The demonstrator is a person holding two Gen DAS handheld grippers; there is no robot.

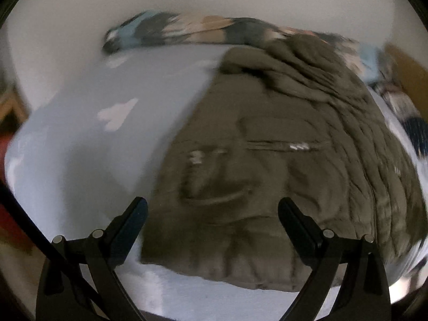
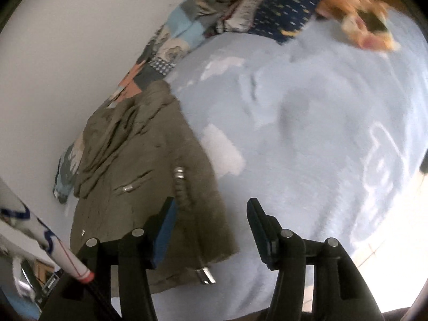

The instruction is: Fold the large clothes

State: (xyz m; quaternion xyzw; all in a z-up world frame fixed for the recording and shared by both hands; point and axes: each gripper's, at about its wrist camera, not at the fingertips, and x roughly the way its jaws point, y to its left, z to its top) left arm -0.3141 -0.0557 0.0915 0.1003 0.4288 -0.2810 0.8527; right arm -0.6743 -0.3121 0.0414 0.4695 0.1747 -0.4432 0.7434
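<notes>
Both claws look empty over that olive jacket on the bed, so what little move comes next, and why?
Probably lower the left claw onto the olive jacket's near hem and pinch it: both claws are open, holding nothing, and the jacket lies only partly folded on the blue sheet.

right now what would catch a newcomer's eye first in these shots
The olive-brown jacket dominates, lying rumpled on the pale blue bed sheet with its metal zippers glinting. Behind it a patchwork blanket runs along the white wall. Both hand-held grippers, left and right, hang open above the bed.
</notes>
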